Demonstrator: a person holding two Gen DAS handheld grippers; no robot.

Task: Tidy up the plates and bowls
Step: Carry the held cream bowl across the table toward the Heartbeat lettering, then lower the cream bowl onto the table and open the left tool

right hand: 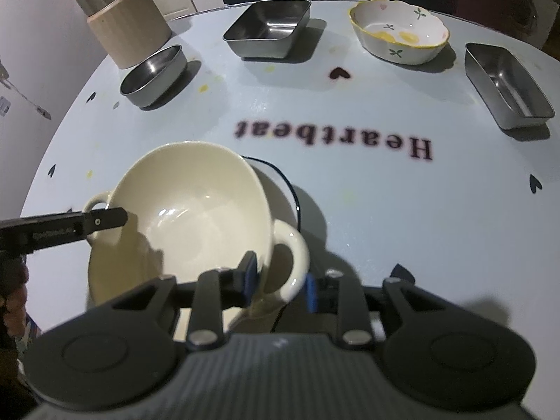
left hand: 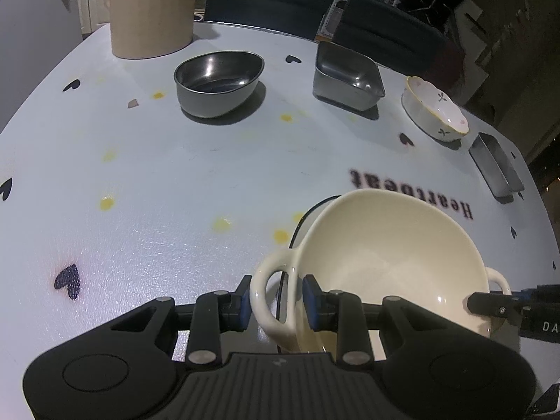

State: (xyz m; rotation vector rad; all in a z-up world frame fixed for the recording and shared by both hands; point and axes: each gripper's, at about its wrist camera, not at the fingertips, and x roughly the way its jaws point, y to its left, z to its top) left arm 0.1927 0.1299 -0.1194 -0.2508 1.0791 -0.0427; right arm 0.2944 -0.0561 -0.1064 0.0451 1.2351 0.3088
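Observation:
A cream bowl [left hand: 388,255] with two loop handles sits tilted on a dark-rimmed plate [left hand: 292,234] near the table's front edge. My left gripper [left hand: 278,301] is shut on the bowl's left handle [left hand: 267,297], one pad outside the loop and the other against the bowl's inner wall. In the right wrist view, my right gripper [right hand: 280,281] straddles the other handle [right hand: 294,255]. Its inner pad is inside the cream bowl [right hand: 189,217] and its outer pad stands just off the loop, so it is open. The dark-rimmed plate [right hand: 292,192] peeks out behind.
Along the far side stand a round steel bowl [left hand: 218,82], a square steel dish [left hand: 346,77], a flowered ceramic bowl [left hand: 435,108] and a long steel tray [left hand: 497,164]. A beige canister [left hand: 150,10] is at the back left. Dark chairs stand behind the table.

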